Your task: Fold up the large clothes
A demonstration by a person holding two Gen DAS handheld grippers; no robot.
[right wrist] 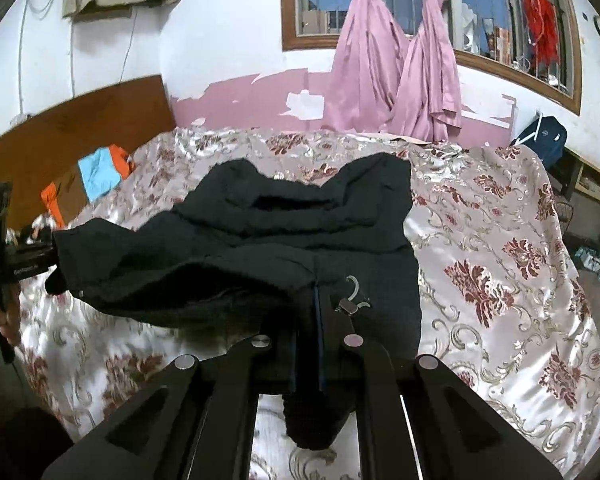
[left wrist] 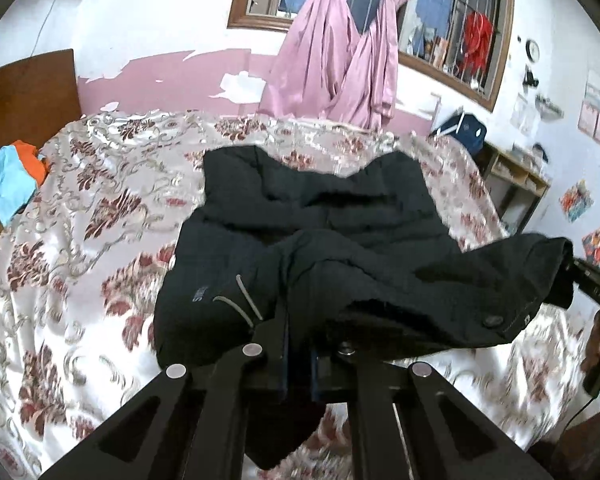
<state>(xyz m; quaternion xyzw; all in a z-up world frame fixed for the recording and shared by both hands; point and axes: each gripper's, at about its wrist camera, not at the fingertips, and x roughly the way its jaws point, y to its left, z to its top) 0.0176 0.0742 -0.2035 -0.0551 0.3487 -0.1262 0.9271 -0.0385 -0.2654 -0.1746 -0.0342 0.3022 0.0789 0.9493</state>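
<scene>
A large black jacket (left wrist: pixel 320 208) lies crumpled on the floral bedspread (left wrist: pixel 100 216), its near hem lifted off the bed. My left gripper (left wrist: pixel 288 320) is shut on that hem, and dark cloth bunches over its fingers. At the right edge of the left wrist view, my right gripper (left wrist: pixel 580 272) grips a raised corner of the jacket. In the right wrist view, the jacket (right wrist: pixel 300 216) spreads ahead and my right gripper (right wrist: pixel 316 304) is shut on its edge beside a zip pull. The left gripper (right wrist: pixel 40 268) holds the cloth at far left, with a hand below it.
A blue and orange cloth (right wrist: pixel 100 172) lies by the wooden headboard (right wrist: pixel 80 120) at the left. Pink curtains (right wrist: pixel 400 64) hang at the window behind the bed. A shelf unit (left wrist: pixel 516 176) and a blue bag (right wrist: pixel 544 136) stand past the bed's right side.
</scene>
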